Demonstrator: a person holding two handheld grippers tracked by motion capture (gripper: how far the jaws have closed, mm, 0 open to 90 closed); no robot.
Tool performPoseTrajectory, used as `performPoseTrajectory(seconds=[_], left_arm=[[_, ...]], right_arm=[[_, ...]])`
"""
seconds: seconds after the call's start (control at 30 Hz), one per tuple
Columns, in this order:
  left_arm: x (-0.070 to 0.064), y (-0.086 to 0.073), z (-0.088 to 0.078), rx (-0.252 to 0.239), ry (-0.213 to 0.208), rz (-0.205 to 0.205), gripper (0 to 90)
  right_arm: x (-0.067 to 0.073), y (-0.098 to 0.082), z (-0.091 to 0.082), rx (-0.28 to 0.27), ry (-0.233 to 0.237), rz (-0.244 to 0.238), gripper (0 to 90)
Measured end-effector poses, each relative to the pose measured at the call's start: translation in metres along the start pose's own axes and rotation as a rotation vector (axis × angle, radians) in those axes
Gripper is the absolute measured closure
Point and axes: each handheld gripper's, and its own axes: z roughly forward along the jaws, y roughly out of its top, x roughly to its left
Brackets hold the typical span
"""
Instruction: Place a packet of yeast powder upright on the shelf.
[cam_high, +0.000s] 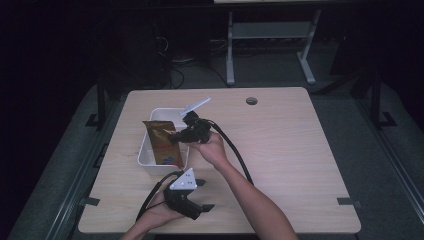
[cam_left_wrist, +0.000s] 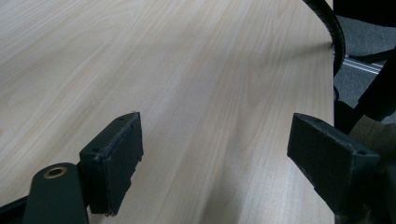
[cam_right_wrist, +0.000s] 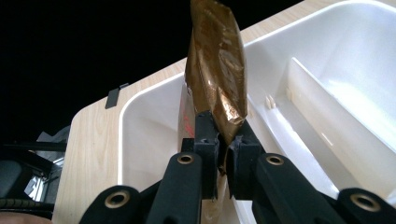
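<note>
Placing step: the right gripper (cam_right_wrist: 223, 140), left of centre in the high view, pinches a gold foil pouch (cam_high: 161, 142) upright over the white divided bin (cam_high: 145, 159); next, lowering and release; left gripper (cam_left_wrist: 215, 163), spread, idles over the bench (cam_high: 280, 150).

A shiny golden-brown pouch (cam_high: 161, 142) with red print and a blue patch is seen, a white bin (cam_high: 146, 155), a pale wood-grain tabletop (cam_high: 285, 145), and two black tools, the left tool (cam_high: 202, 194) topped by a grey plate.
</note>
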Motion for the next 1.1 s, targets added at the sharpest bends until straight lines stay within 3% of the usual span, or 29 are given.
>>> performPoseTrajectory(seconds=[0.7, 1.1], left_arm=[[0.001, 0.000, 0.000, -0.006, 0.007, -0.005, 17.8], [0.001, 0.001, 0.001, -0.003, 0.005, -0.001, 17.8]], right_arm=[[-0.002, -0.003, -0.016, 0.005, -0.001, 0.013, 64.7], [-0.007, -0.004, -0.032, -0.005, -0.008, 0.048, 54.6]])
